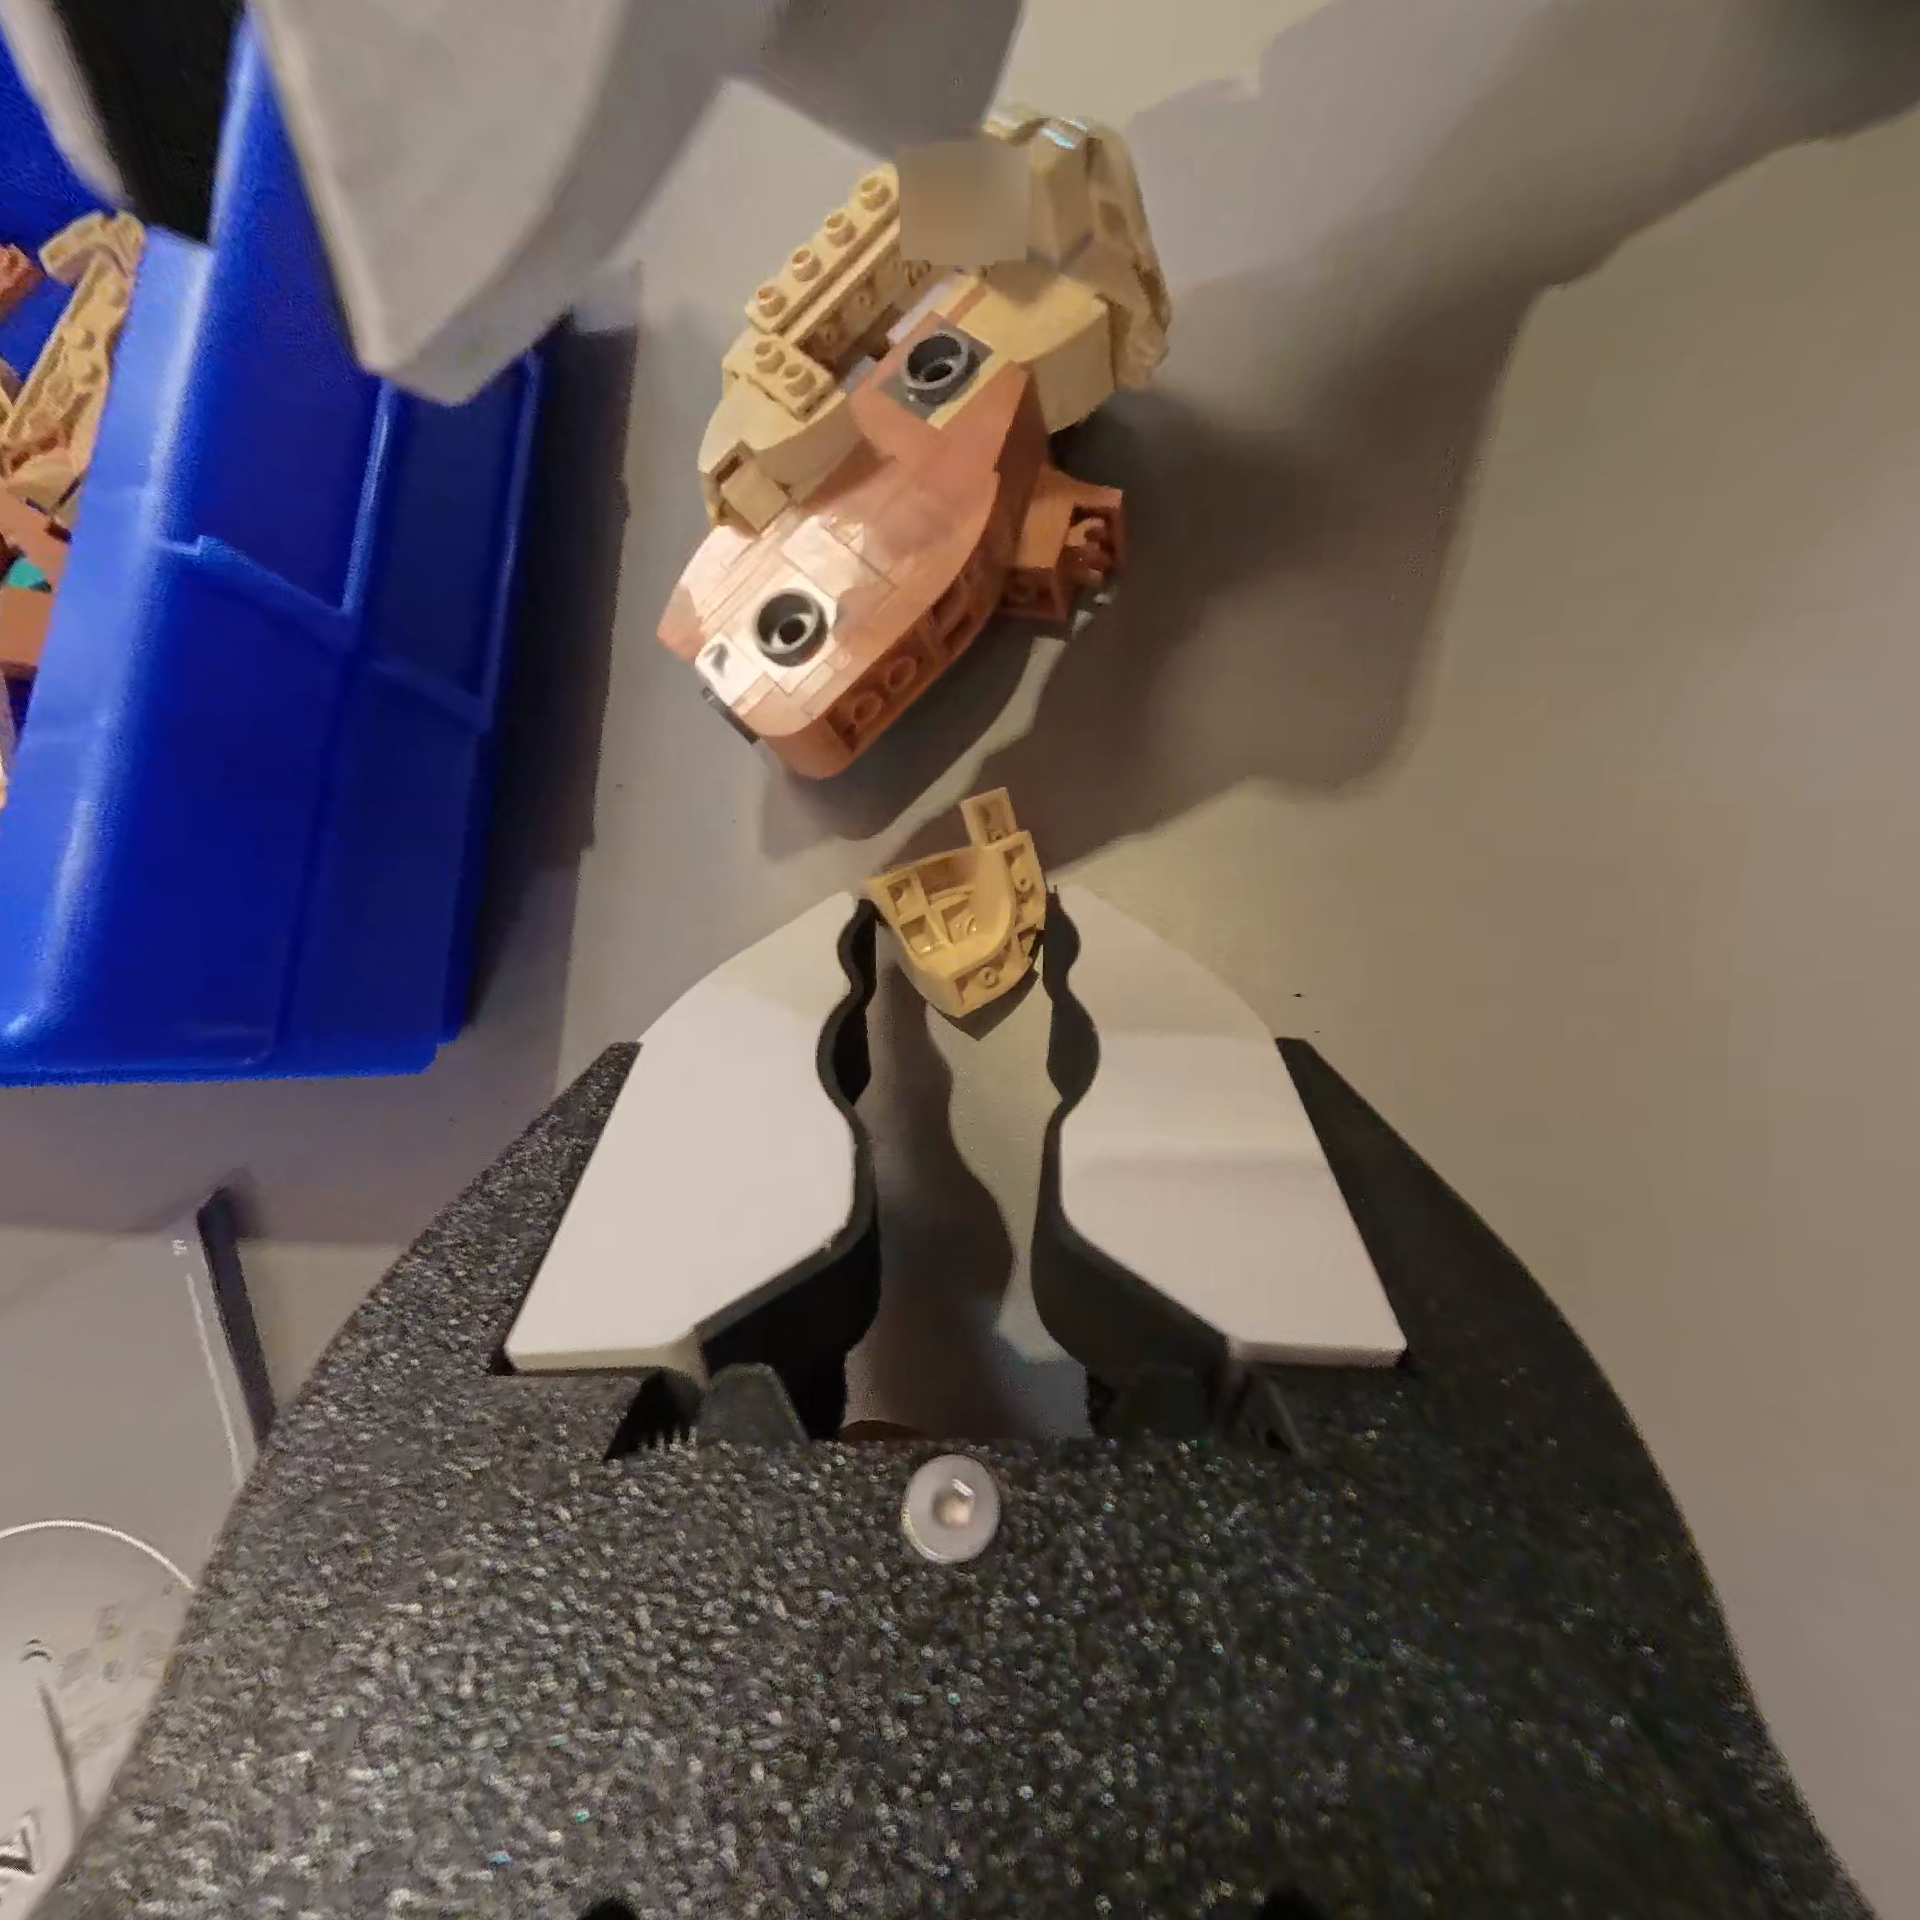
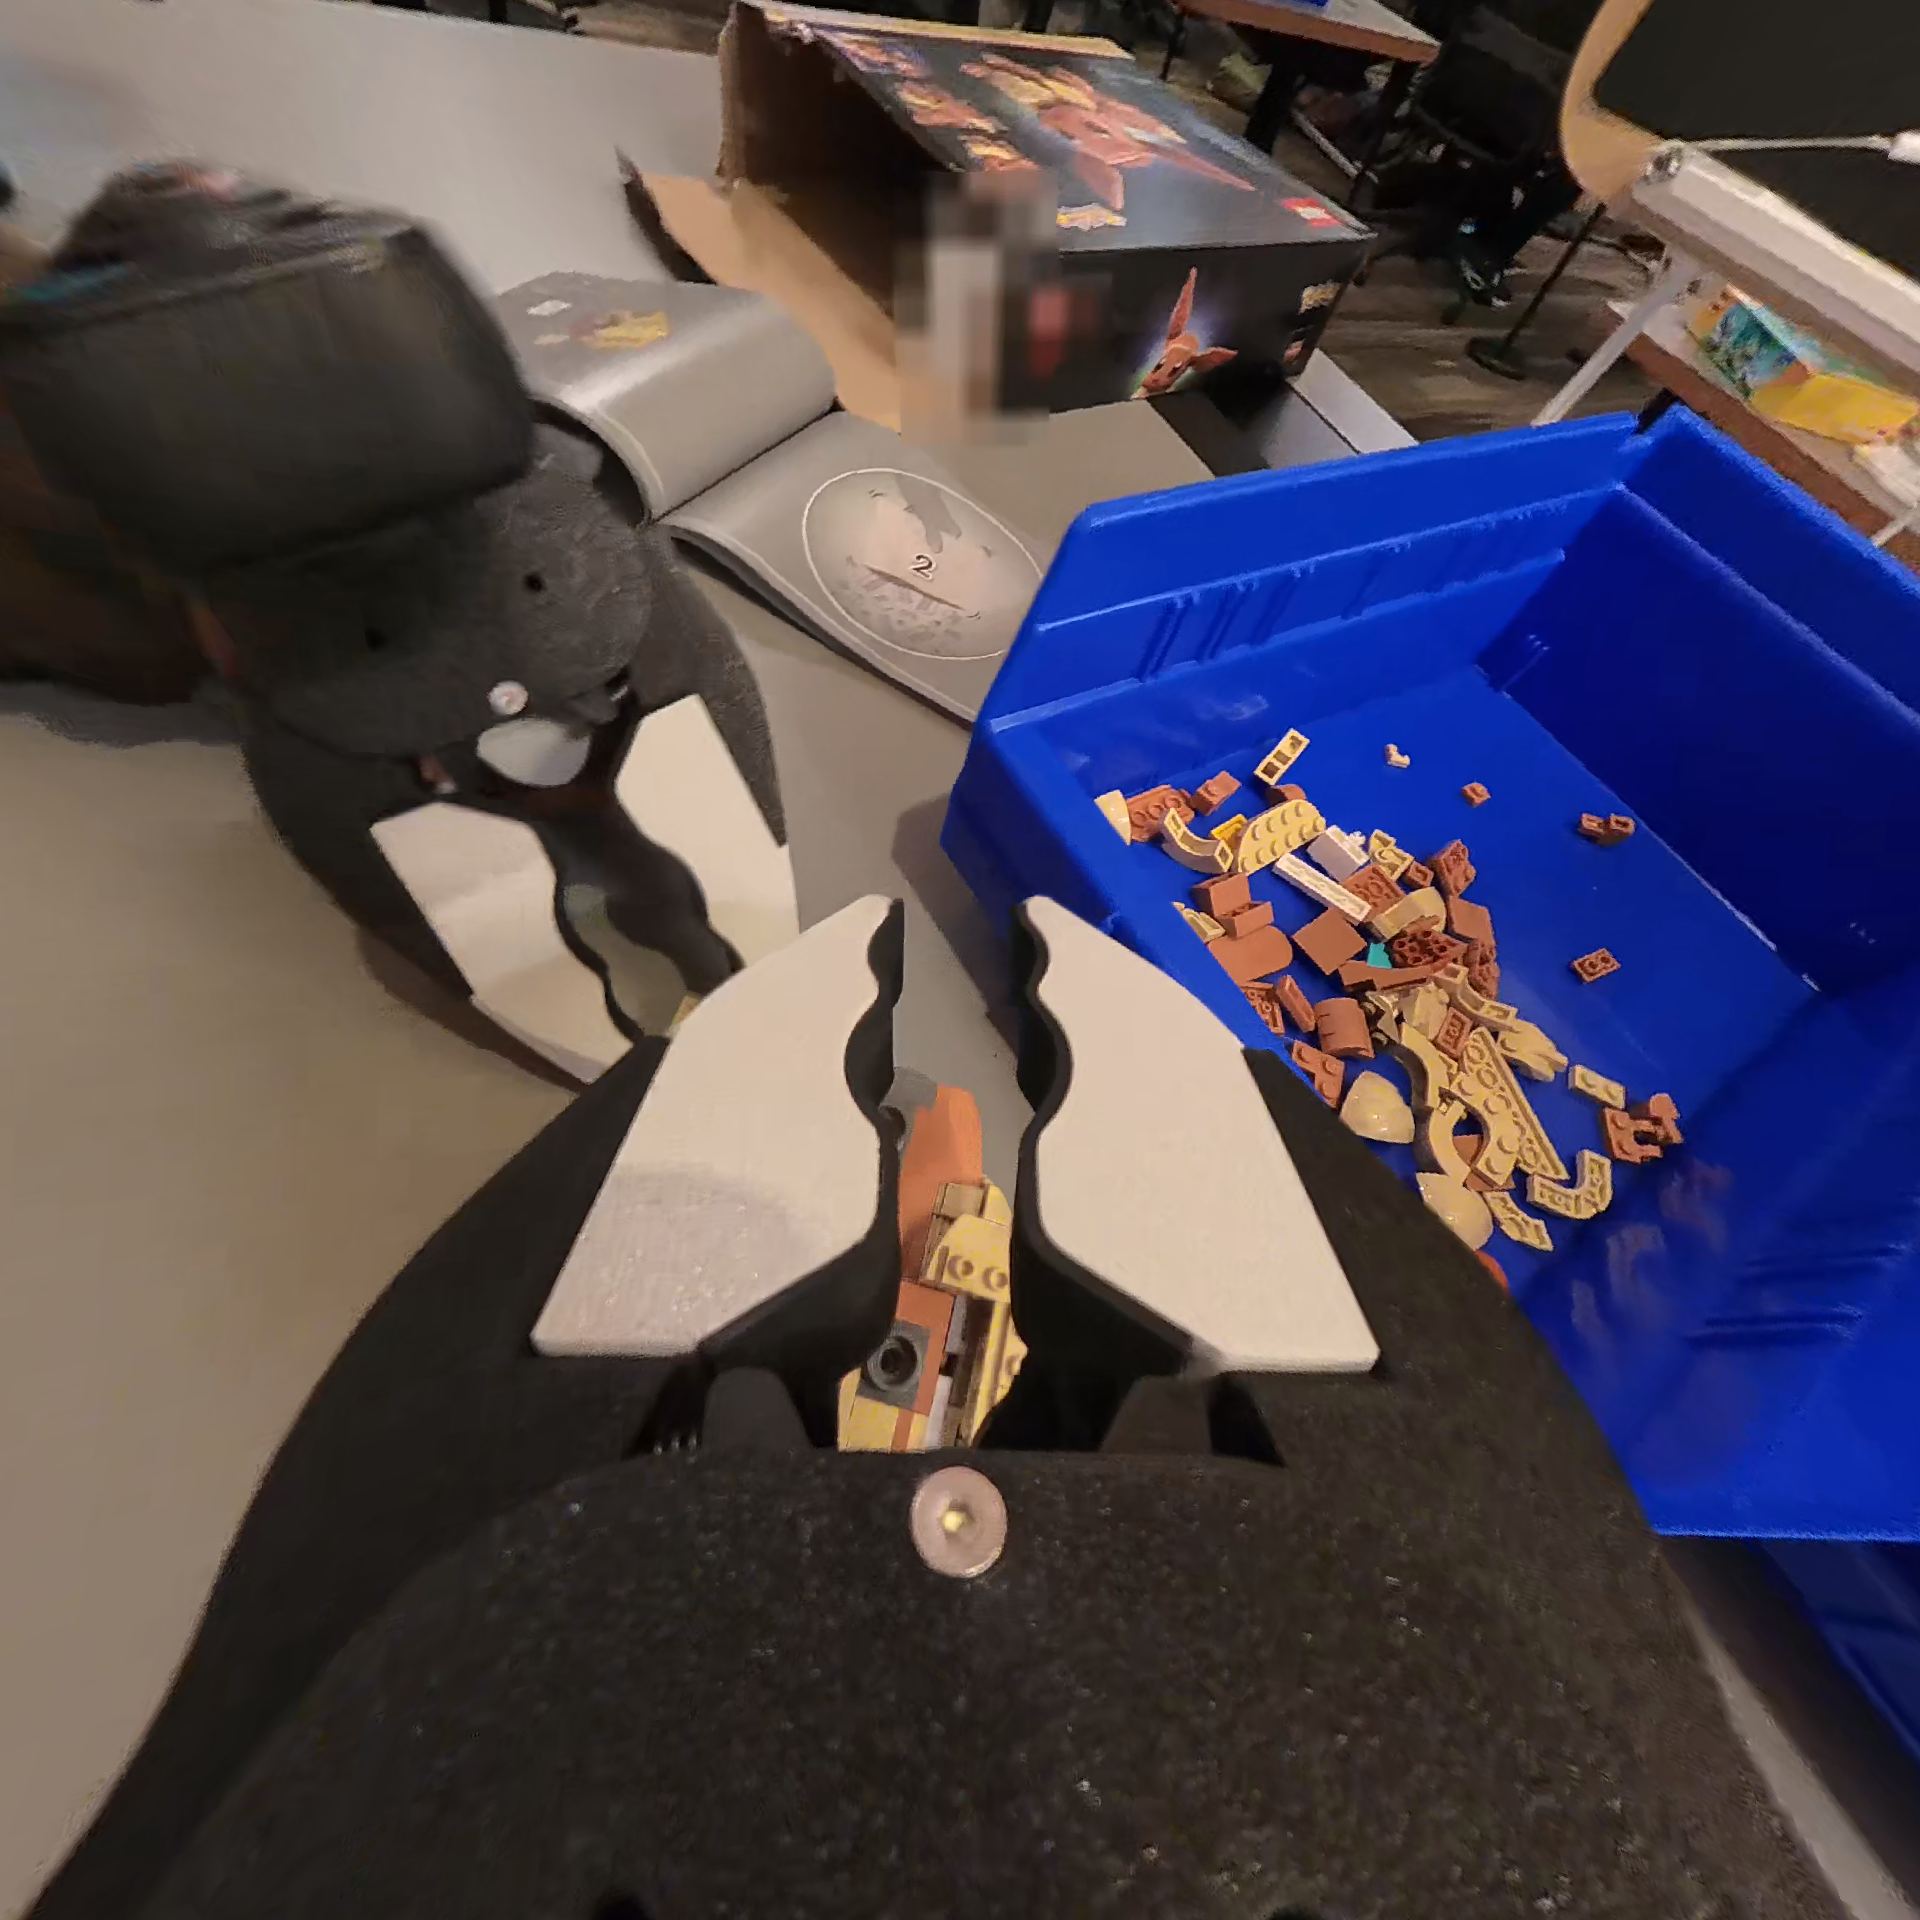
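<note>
Item: left gripper, fingers pinching a small tan curved brick at the very tips, the piece tilted and held clear of the grey table. Item: right gripper, fingertips spread with a gap between them; a brown-and-tan brick model sits deep between its fingers near the base, and whether the pads press on it cannot be told. The left wrist view shows the same brick model lying on the table, just beyond the tan brick and beside the blue bin. Risks, as judgement: the tip-only, skewed hold could let the tan brick twist or drop; pressing it onto the model at an angle could shift the model or pop other pieces loose. Surface: plain grey table, blue bin of loose brown and tan bricks toward its right side, an open booklet and a torn cardboard box toward the far edge. Room: dark floor, chair legs and further tables beyond.
</note>
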Demonstrator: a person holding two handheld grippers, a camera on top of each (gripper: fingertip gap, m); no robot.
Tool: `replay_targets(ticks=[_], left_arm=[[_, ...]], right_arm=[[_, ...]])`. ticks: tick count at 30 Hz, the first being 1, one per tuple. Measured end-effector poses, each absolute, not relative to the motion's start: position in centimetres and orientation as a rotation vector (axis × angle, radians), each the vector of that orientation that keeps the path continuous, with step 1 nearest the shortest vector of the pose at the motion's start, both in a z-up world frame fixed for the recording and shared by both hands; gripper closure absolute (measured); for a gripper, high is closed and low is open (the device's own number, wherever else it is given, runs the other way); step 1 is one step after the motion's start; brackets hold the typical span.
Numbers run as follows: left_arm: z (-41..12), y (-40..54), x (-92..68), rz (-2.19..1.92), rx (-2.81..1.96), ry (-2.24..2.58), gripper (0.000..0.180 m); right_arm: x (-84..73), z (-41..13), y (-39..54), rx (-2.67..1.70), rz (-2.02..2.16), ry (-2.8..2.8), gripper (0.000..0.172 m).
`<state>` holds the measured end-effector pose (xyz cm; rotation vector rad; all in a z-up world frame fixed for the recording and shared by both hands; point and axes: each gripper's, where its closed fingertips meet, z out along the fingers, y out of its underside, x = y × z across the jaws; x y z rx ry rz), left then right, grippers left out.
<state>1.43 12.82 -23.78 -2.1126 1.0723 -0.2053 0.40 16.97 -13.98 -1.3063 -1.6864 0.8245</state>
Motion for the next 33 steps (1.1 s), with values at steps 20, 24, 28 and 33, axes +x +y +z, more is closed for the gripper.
replay_targets(ticks=[20, 24, 28, 33], left_arm=[[-7.3, 9.9, 2.7, -1.349, -1.359, 0.493, 0.15], [-8.1, 10.1, 3.2, -1.357, -1.415, 0.501, 0.15], [-8.3, 10.9, 2.9, -1.312, -1.446, 0.46, 0.149], [-7.8, 12.5, 0.6, -0.968, -1.449, 0.419, 0.148]], right_arm=[[1.2, -8.2, 10.7, -0.569, 0.747, -1.538, 0.138], [1.4, -8.6, 10.0, -0.536, 0.776, -1.571, 0.149], [1.2, -8.9, 10.7, -0.595, 0.768, -1.581, 0.151], [0.9, -8.6, 12.7, -0.82, 0.867, -1.533, 0.16]])
